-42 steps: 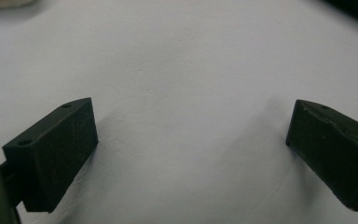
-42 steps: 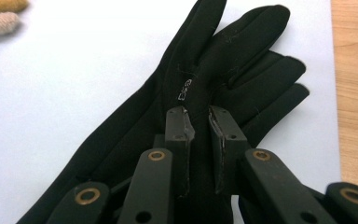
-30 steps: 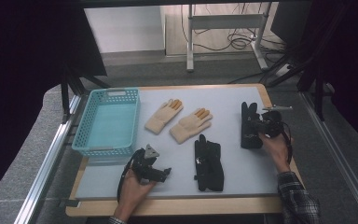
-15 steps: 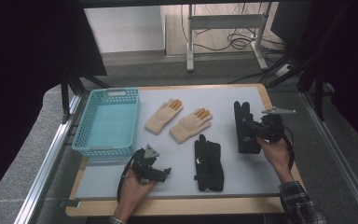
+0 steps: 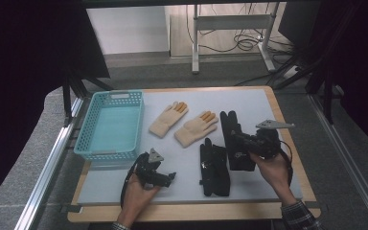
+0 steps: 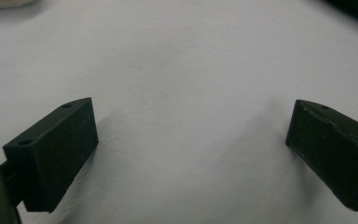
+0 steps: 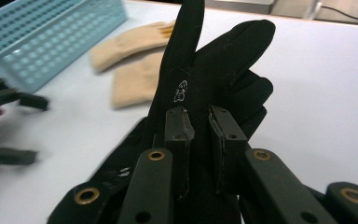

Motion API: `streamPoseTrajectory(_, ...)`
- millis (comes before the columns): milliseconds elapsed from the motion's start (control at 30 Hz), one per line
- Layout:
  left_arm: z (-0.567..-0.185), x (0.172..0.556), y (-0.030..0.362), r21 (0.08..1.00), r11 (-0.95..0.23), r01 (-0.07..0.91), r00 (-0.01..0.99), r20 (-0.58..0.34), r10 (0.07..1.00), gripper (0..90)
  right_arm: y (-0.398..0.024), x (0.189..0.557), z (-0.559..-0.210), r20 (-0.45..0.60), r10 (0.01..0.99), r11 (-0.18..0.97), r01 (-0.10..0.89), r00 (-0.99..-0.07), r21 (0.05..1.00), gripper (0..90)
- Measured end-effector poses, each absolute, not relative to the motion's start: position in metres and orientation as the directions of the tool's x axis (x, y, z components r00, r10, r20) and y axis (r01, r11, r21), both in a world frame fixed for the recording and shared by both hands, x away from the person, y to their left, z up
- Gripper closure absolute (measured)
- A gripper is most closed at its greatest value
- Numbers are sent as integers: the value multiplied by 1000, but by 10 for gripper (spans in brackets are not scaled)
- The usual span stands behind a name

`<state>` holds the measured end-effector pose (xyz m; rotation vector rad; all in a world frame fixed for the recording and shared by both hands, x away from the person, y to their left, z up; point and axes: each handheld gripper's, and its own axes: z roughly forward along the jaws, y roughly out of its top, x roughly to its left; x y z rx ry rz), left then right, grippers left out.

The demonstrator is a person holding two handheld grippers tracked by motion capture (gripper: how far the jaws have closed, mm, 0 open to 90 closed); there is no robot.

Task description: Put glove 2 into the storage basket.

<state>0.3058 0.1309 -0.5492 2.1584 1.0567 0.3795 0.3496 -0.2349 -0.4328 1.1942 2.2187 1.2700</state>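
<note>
— White and wide, the bench (image 5: 287, 177) stands on a grey floor, with cables lying by a metal frame behind it. What lies on it?

— At its left edge, a blue basket (image 5: 111, 125). Near the middle lie two tan gloves (image 5: 186, 123) side by side, fingers toward the far edge. In front of them, close to the near edge, a black glove (image 5: 214, 167) lies flat.

— And the second black one?

— That glove (image 7: 205, 93) is in the right tongs (image 7: 200, 126), toward the right edge of the bench, just beside the flat black glove. The jaws are clamped on its cloth, pads pressing from both sides, and its fingers stick up past them in the right gripper view.

— Is it off the surface?

— I cannot tell; from above it looks dark and long beside the hand (image 5: 273, 167).

— The left tongs?

— The left tongs (image 6: 191, 140) rest low at the near edge, in front of the basket, jaws wide apart with bare white bench between them.
</note>
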Motion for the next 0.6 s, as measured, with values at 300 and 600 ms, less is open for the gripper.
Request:
streamPoseTrajectory(300,-549,306,131,697,-426,577,625,-40,780,23,-190,321,-453,169,743,276,527,-647,803,773)
streamPoseTrajectory(600,-549,306,131,695,-429,577,626,-39,779,23,-173,305,-495,115,795,307,558,-595,771,698)
